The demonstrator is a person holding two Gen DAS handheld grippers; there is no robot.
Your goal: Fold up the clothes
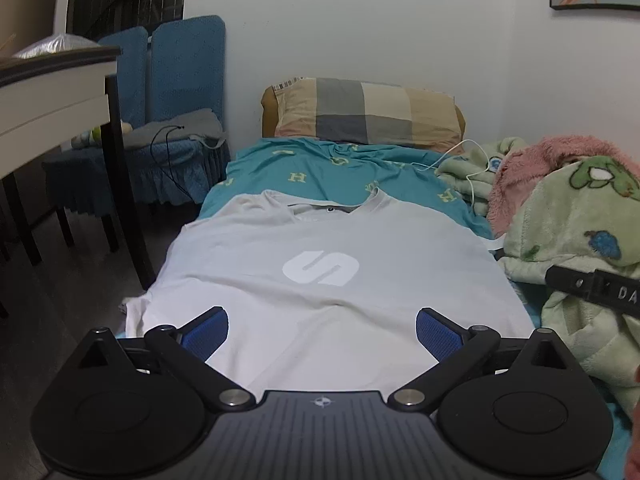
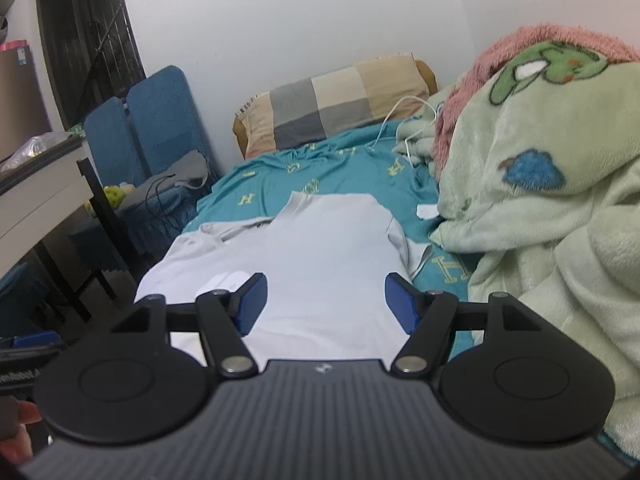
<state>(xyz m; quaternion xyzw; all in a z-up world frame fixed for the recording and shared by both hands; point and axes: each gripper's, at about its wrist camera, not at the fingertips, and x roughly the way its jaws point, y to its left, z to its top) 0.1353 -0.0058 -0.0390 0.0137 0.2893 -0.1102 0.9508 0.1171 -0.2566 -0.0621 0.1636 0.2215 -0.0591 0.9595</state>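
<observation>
A pale grey T-shirt (image 1: pixel 320 280) lies spread face up on the bed (image 1: pixel 320 172), collar toward the checked pillow (image 1: pixel 360 112) and hem toward the cameras, with a white logo (image 1: pixel 320 268) on the chest. It rests on a teal sheet. Its left sleeve hangs over the bed's edge toward the floor, and the right sleeve (image 2: pixel 404 240) lies close beside a heaped green blanket (image 2: pixel 540 220).

The left gripper (image 1: pixel 322 334) hovers above the lower part of the shirt, fingers (image 1: pixel 206 332) wide apart and nothing between them but the flat cloth beneath. The right gripper (image 2: pixel 326 304) hangs over the shirt's lower right part, its fingers (image 2: pixel 400 304) also apart and pressing on nothing; whether either touches the cloth I cannot tell.

Judging by this, the folding has hardly begun: the shirt is laid out and no fold is visible, though the shoulder area near the collar looks slightly rumpled. The step in hand seems to be the approach for a first grip.

The next move likely calls for each gripper to come down onto an edge of the cloth, at the hem or a side, and close on a single pinch of fabric. The blanket crowds the right side, so the right gripper should take care to catch only the shirt.
</observation>
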